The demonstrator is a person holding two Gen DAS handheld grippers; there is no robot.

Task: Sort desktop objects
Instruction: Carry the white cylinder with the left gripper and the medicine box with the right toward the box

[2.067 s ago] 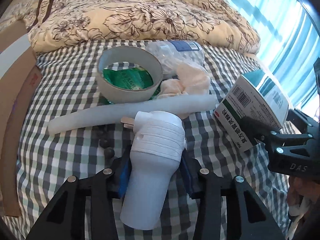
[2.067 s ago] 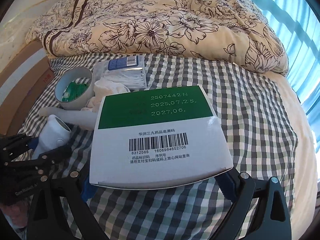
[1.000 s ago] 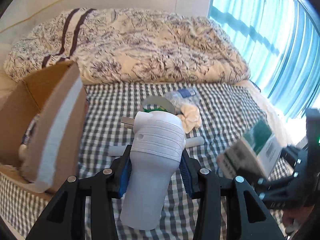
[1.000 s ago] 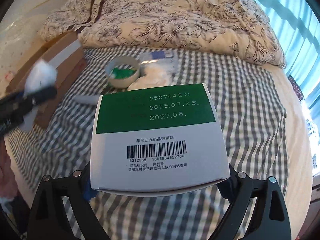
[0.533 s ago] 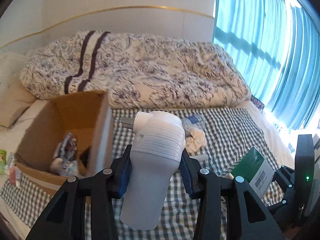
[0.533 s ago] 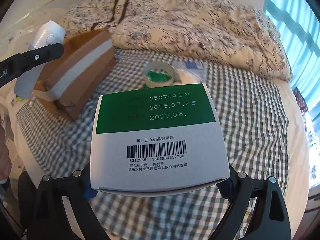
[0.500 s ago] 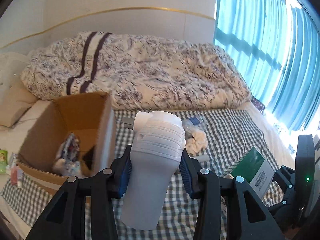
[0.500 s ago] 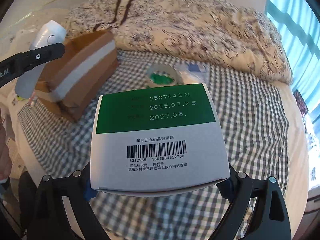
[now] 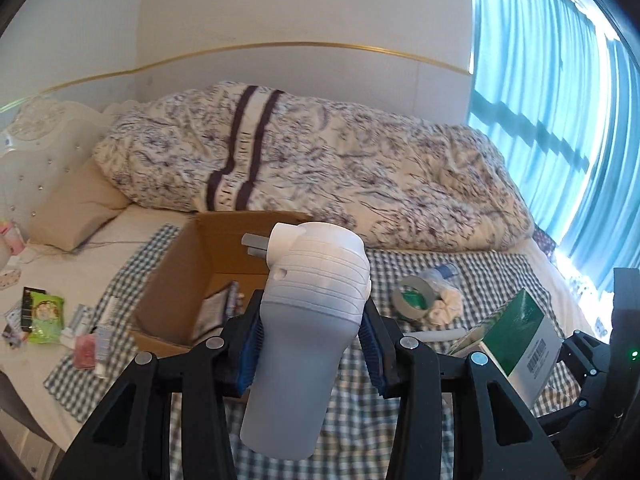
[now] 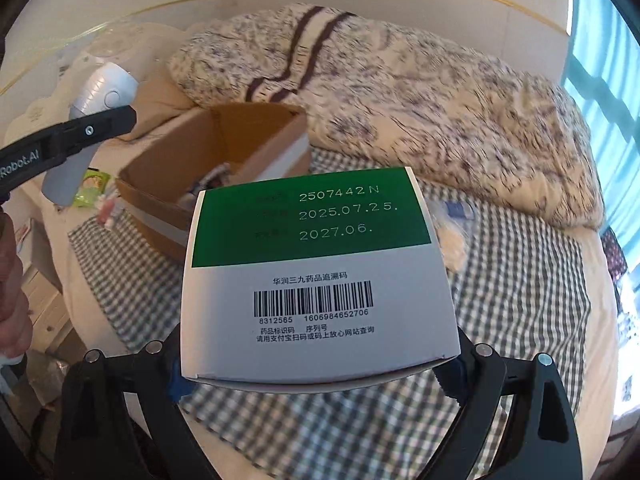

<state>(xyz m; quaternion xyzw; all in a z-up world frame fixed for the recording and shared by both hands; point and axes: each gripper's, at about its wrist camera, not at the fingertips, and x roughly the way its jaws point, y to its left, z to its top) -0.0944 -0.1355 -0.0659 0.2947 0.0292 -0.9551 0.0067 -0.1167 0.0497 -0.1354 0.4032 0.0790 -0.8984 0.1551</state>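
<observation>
Left tongs (image 9: 310, 350) clamped on ribbed white bottle (image 9: 308, 320); right tongs (image 10: 318, 376) clamped on glossy carton (image 10: 316, 280)

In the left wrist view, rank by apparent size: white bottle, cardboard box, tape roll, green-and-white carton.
1. white bottle, inflated by nearness to the camera
2. cardboard box
3. green-and-white carton
4. tape roll

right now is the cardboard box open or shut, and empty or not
Open and not empty. The cardboard box has no cover over its top, and packets lie inside on its floor.
</observation>
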